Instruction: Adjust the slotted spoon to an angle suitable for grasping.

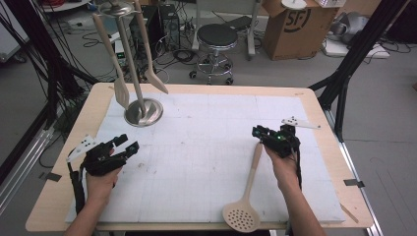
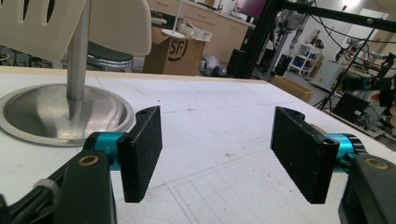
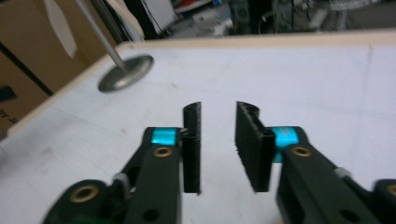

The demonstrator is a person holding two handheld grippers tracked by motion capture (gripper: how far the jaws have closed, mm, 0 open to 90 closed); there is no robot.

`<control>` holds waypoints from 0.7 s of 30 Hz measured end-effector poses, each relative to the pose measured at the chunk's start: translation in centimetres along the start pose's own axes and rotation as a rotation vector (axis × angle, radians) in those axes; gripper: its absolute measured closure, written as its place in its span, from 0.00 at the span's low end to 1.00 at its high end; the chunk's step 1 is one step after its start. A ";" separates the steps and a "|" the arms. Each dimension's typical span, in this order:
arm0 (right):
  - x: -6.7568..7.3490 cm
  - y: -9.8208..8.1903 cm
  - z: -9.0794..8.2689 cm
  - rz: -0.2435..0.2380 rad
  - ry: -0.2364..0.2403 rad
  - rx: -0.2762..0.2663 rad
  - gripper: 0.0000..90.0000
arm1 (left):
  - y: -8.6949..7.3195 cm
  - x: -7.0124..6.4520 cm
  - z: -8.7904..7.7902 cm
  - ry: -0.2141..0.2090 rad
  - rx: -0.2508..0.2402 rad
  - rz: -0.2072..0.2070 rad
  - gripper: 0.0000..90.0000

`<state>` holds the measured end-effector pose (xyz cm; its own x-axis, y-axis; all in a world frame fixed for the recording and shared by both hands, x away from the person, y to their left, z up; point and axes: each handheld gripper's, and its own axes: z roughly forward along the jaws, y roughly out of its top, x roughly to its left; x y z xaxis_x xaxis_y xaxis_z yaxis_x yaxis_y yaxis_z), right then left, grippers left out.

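While the skimmer (image 1: 244,199) lies at the lower centre-right of the high view, head toward the bottom edge and handle tip just beside the right gripper (image 1: 260,133), the work in hand looks like taking that handle. The right jaws stand narrow with nothing visible between them in the right gripper view. I judge they should straddle the handle near its end, squarely across it, before closing. The left gripper (image 1: 125,145) rests at the left, jaws wide and empty. On the tabletop (image 1: 206,128) the rack (image 1: 142,112) at upper left carries two spatulas; a high grip would help hanging.
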<state>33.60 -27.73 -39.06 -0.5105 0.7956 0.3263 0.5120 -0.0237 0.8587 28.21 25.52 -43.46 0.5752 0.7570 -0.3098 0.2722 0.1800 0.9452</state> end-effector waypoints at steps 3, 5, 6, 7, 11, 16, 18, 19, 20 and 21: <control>-1.2 -1.4 -0.5 0.040 -0.031 0.045 0.93 | 0.0 0.0 0.0 0.001 0.004 0.004 0.38; -2.0 -2.2 -0.8 0.072 -0.044 0.073 1.00 | 0.0 -0.1 0.0 0.001 0.006 0.006 0.38; -2.3 -2.6 -1.0 0.085 -0.051 0.086 1.00 | 0.0 -0.1 0.1 0.001 0.007 0.005 0.38; -2.6 -3.0 -1.2 0.092 -0.061 0.104 1.00 | -0.1 -0.1 0.1 0.001 0.009 0.006 0.38; -3.3 -4.3 -1.9 0.106 -0.084 0.165 1.00 | -0.1 -0.2 0.3 0.000 0.014 -0.002 0.38; -3.7 -5.8 -2.5 0.125 -0.089 0.234 1.00 | -0.1 -0.2 0.2 0.002 0.007 -0.007 0.38; -3.6 -6.4 -2.6 0.143 -0.080 0.268 1.00 | -0.1 -0.2 0.2 0.000 0.008 -0.005 0.38; -3.5 -6.6 -2.6 0.145 -0.080 0.277 1.00 | -0.1 -0.2 0.2 -0.002 0.010 -0.003 0.38; -3.5 -6.8 -2.6 0.146 -0.078 0.286 1.00 | -0.1 -0.2 0.2 -0.002 0.009 -0.003 0.38; -3.4 -7.1 -2.5 0.152 -0.069 0.294 1.00 | -0.1 -0.2 0.2 -0.001 0.008 -0.004 0.38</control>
<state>29.96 -31.78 -45.23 -0.3706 0.8356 0.4054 0.7609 0.0229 0.6484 28.24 25.22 -43.55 0.5748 0.7558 -0.3135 0.2809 0.1776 0.9432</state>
